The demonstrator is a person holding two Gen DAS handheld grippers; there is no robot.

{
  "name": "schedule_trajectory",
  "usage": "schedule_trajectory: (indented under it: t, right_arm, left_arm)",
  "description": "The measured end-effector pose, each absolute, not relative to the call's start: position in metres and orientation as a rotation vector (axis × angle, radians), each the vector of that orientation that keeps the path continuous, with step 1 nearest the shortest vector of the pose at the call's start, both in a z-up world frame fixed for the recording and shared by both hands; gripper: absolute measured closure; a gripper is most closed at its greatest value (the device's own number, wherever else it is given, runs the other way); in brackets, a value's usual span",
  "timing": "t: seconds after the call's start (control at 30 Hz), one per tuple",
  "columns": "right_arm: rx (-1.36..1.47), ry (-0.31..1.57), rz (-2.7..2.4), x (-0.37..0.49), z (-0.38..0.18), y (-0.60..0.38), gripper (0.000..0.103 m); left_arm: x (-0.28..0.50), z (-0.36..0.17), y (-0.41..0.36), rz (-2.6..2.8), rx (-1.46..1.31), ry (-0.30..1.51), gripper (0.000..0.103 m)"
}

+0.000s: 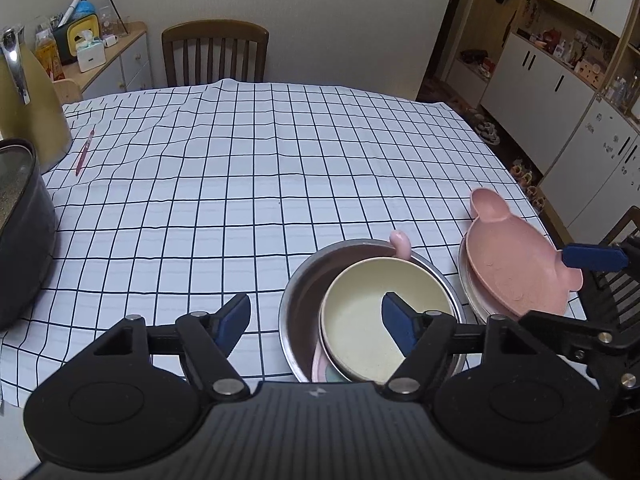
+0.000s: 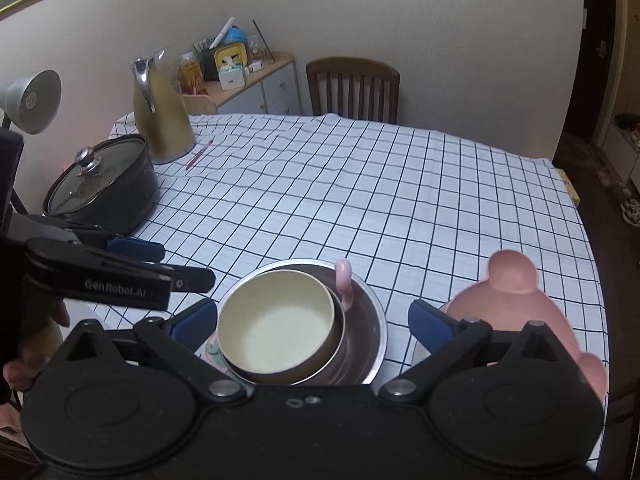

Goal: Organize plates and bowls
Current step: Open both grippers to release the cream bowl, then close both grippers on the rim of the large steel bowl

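Observation:
A steel bowl (image 1: 300, 288) (image 2: 370, 312) stands near the table's front edge. Tilted inside it is a cream bowl (image 1: 360, 316) (image 2: 276, 328), resting on a pale pink and green dish (image 2: 210, 350). A pink handle (image 1: 401, 242) (image 2: 344, 280) sticks up at the steel bowl's far rim. To the right, a pink bear-shaped plate (image 1: 516, 256) (image 2: 516, 300) lies on a steel plate (image 1: 466, 280). My left gripper (image 1: 316, 316) (image 2: 168, 266) is open, one finger over the cream bowl, the other over the cloth. My right gripper (image 2: 311, 320) is wide open above both bowls, pressing on nothing.
A black pot with a glass lid (image 2: 100, 188), a gold jug (image 2: 160, 120) and a red pen (image 2: 199, 155) sit at the table's far left. A wooden chair (image 2: 352, 88) stands behind the table. A grey lamp (image 2: 32, 100) is at left. Another chair (image 1: 616, 280) is at right.

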State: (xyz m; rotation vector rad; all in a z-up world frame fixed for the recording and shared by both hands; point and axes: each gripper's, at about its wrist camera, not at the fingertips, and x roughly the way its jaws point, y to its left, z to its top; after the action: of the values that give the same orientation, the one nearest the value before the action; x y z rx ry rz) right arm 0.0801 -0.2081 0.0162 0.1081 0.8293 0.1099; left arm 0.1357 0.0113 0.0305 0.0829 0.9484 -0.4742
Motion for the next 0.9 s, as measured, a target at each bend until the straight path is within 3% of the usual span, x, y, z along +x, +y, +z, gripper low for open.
schedule_trajectory:
  t: [0.27, 0.53, 0.9]
  right_arm:
    - [0.171, 0.884, 0.036, 0.072, -0.01, -0.221, 0.001]
    - [0.227, 1.036, -0.033, 0.082, -0.054, -0.232, 0.017]
    - [0.29, 1.135, -0.068, 0.097, -0.092, -0.241, 0.021]
  left_arm:
    - [0.157, 0.007, 0.009, -0.439, 0.139, 0.951, 0.031]
    - [0.193, -0.029, 0.008, -0.431, 0.175, 1.02, 0.031]
    - [0.218, -0.072, 0.001, -0.439, 0.123, 1.158, 0.032]
